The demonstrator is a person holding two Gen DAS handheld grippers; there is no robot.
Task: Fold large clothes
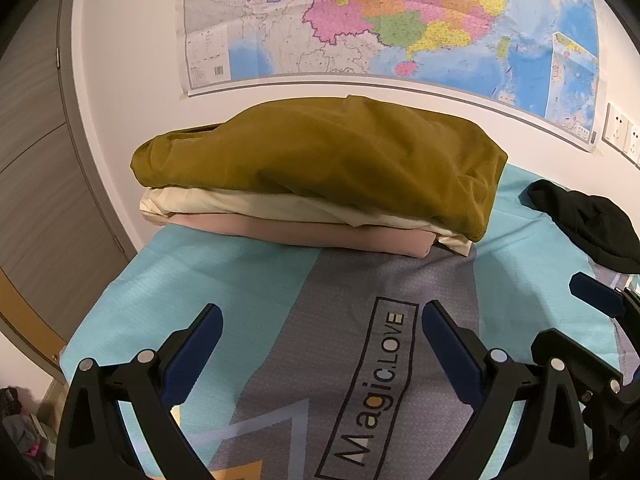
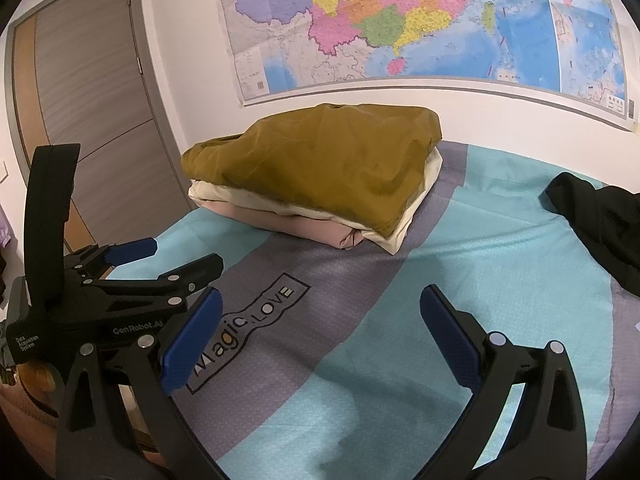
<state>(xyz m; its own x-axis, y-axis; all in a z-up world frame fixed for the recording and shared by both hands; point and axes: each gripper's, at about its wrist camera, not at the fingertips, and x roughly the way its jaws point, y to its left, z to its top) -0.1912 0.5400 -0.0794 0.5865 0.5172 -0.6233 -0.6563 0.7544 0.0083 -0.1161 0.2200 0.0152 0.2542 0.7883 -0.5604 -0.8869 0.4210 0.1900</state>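
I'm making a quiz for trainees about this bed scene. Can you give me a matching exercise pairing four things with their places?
Things:
1. mustard-brown folded garment
2. cream folded cloth
3. crumpled black garment
4. colourful wall map

Places:
A. loose on the bed's right side
B. top of the stack
C. on the wall behind the bed
D. directly under the mustard layer

Pairs: 1-B, 2-D, 3-A, 4-C

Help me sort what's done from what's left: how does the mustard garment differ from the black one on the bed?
The mustard garment is folded flat into a compact shape; the black garment lies crumpled and unfolded. The mustard one sits on top of a stack, over a cream piece and a pink piece; the black one lies alone, directly on the bedspread. Neither gripper holds either of them.
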